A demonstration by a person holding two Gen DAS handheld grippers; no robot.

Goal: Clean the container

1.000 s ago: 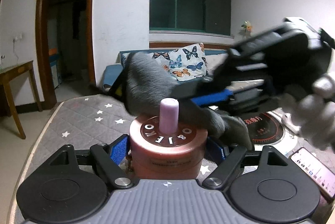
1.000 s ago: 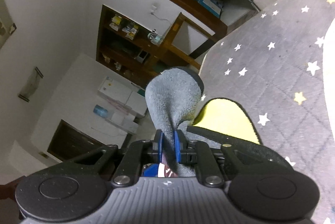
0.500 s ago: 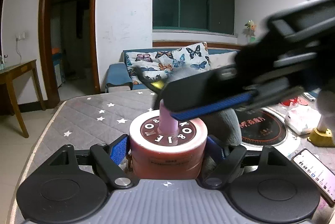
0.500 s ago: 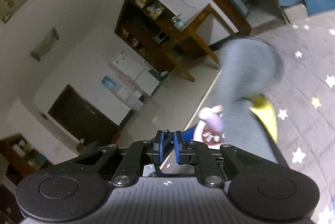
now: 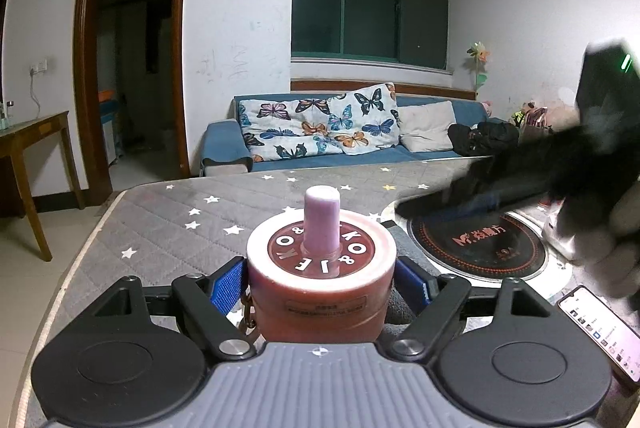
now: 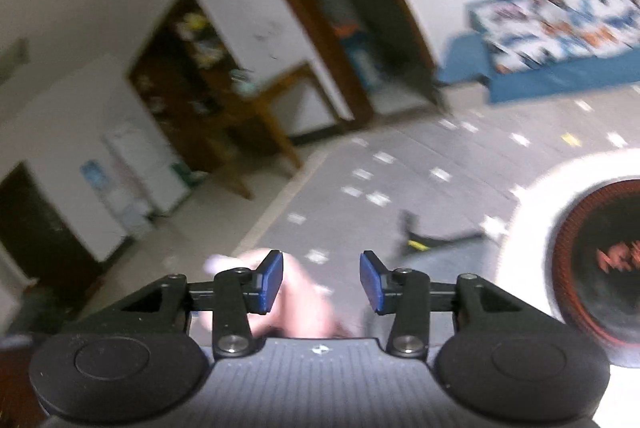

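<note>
My left gripper [image 5: 322, 278] is shut on a round pink container [image 5: 320, 288] with a brown lettered lid and a pale pink spout [image 5: 322, 222]. It holds it upright over the grey star-patterned mat [image 5: 168, 220]. My right gripper [image 6: 321, 280] is open and empty; the view is blurred. The container shows as a pink blur [image 6: 288, 292] below its fingers. A grey cloth with a yellow patch [image 6: 424, 248] lies on the mat beyond the right gripper. In the left wrist view the right gripper is a dark blur at the right edge [image 5: 600, 132].
A round induction cooker [image 5: 476, 244] with a white rim sits on the mat to the right; it also shows in the right wrist view [image 6: 592, 252]. A phone [image 5: 600, 332] lies at the near right. A blue sofa [image 5: 320, 140] and a wooden table [image 5: 28, 156] stand beyond.
My right gripper has opened and let go of the grey cloth, which now lies on the mat. It has swung away to the right, off the container. The left gripper holds still.
</note>
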